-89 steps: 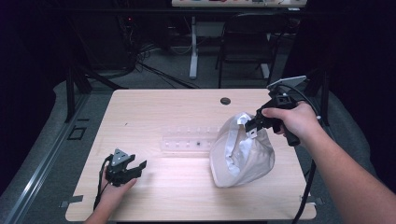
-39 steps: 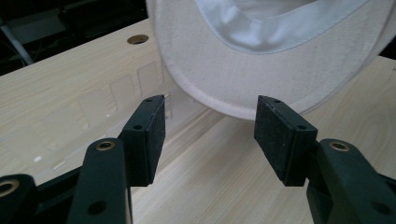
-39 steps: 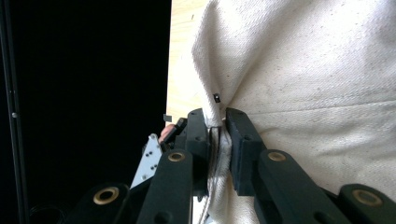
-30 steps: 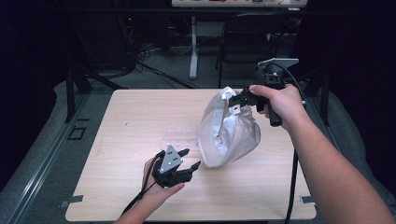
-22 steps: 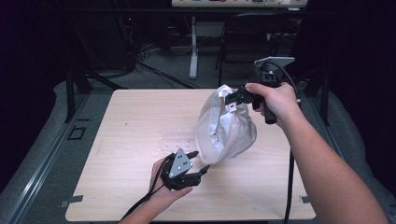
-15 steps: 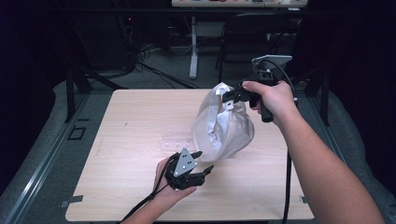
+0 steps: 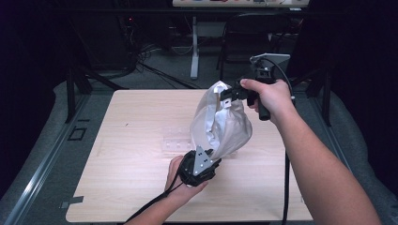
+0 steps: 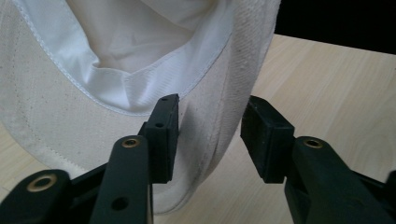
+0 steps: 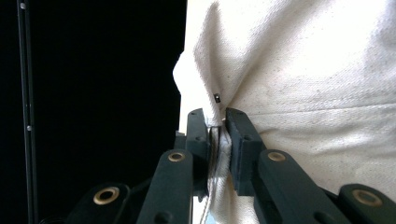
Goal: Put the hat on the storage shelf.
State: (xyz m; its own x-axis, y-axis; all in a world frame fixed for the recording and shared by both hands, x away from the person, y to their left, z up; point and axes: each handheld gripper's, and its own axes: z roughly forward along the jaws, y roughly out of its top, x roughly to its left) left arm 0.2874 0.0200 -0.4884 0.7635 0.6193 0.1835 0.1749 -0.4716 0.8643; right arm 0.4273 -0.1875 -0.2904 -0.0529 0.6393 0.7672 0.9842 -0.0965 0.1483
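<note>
Cream canvas makes up the bag (image 7: 224,126), which hangs above the middle of the wooden table (image 7: 131,140), a little toward its right edge, with its open mouth turned to the left. The right gripper (image 7: 230,97) holds it up by the top rim: in the right gripper view the two black jaws are pinched tight on a fold of the cloth (image 9: 217,140), with the fabric bunched between the pads. The person's right hand (image 7: 270,96) grips that tool high over the far right part of the table.

The left gripper (image 7: 202,165) sits low, near the front edge of the table, at the bag's bottom end. Its jaws have just been closing and now stand at a middling gap, with the lower rim of the bag (image 8: 205,116) between them. In the left gripper view the left pad lies against the cloth, while the right pad (image 8: 264,135) stands clear of it, so the cloth is not yet clamped.

A clear plastic tray (image 7: 176,140) lies flat on the table just behind and to the left of the bag, partly hidden by it.
</note>
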